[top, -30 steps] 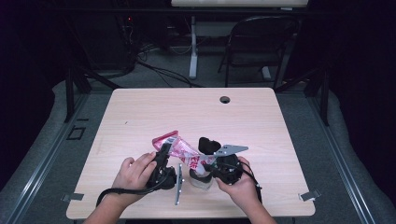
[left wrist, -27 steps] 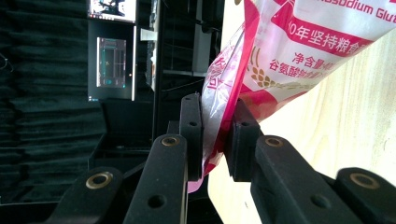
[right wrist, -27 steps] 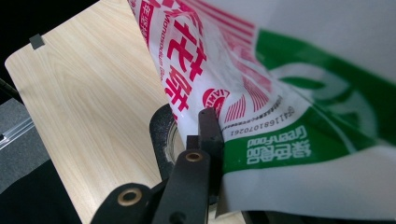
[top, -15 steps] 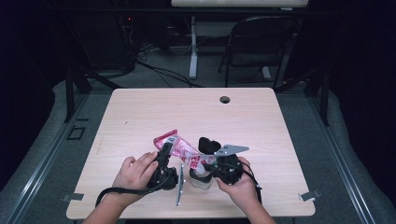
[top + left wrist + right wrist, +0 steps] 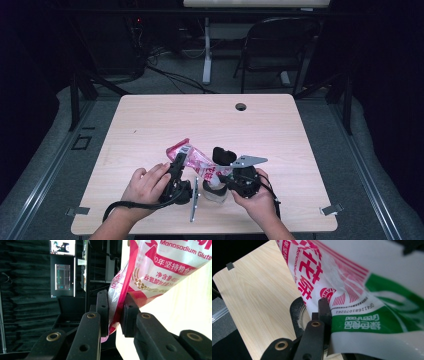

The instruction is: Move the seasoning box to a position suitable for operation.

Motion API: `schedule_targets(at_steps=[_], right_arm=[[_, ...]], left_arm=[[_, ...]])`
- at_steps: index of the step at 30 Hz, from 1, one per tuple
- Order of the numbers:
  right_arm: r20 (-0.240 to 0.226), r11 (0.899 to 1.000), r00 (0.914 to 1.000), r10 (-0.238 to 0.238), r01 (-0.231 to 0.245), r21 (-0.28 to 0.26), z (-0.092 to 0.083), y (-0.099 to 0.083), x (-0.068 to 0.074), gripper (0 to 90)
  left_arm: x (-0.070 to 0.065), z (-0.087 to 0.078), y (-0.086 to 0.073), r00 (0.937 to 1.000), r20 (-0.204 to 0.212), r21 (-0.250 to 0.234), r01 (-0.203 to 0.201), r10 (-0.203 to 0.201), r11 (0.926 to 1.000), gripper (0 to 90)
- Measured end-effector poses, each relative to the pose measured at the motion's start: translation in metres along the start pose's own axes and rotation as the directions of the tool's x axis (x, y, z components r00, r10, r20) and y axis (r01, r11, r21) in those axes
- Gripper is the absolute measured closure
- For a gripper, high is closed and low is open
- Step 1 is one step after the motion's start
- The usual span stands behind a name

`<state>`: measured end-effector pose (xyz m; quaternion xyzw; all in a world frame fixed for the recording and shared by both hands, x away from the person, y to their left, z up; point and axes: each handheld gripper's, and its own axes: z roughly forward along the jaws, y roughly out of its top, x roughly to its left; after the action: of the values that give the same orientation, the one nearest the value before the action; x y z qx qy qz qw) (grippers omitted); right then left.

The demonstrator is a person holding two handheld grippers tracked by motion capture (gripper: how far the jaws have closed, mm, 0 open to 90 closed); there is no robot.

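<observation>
Pink packet (image 5: pixel 195 161) unmoved, apparently; both tongs (image 5: pixel 115 312) (image 5: pixel 329 315) stay clamped

Black gripper (image 5: pixel 113 312) arms, seemingly brass-coloured rivets.

You sit in a dark recording lab: black foam-padded walls (image 5: pixel 27 277), lit monitors (image 5: pixel 64 277) at upper left, one bare wooden table (image 5: pixel 150 120), a folding chair (image 5: pixel 277 45) and floor cables (image 5: pixel 175 77) behind it.
</observation>
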<state>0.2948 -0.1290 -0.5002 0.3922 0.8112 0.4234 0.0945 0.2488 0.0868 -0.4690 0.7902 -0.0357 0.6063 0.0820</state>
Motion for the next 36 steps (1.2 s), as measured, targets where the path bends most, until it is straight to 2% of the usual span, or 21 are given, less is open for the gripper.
schedule_targets(at_steps=[4, 26, 36], right_arm=[[0.0, 1.0, 1.0, -0.001, 0.001, -0.018, 0.0, -0.0007, 0.0001, 90.0], [0.011, 1.0, 0.9999, -0.003, 0.003, -0.022, 0.0013, -0.0031, 0.0017, 90.0], [0.012, 1.0, 0.9999, 0.001, 0.0, -0.025, 0.0028, -0.0037, 0.0015, 90.0]], left_arm=[[0.0019, -0.0016, 0.0014, 1.0, -0.001, 0.0, -0.003, 0.003, 1.0, 79.9], [0.002, -0.0037, 0.0036, 0.9999, -0.006, -0.007, -0.009, 0.009, 0.9999, 80.5], [0.0014, -0.0034, 0.004, 1.0, 0.005, -0.003, -0.008, 0.008, 1.0, 80.7]])
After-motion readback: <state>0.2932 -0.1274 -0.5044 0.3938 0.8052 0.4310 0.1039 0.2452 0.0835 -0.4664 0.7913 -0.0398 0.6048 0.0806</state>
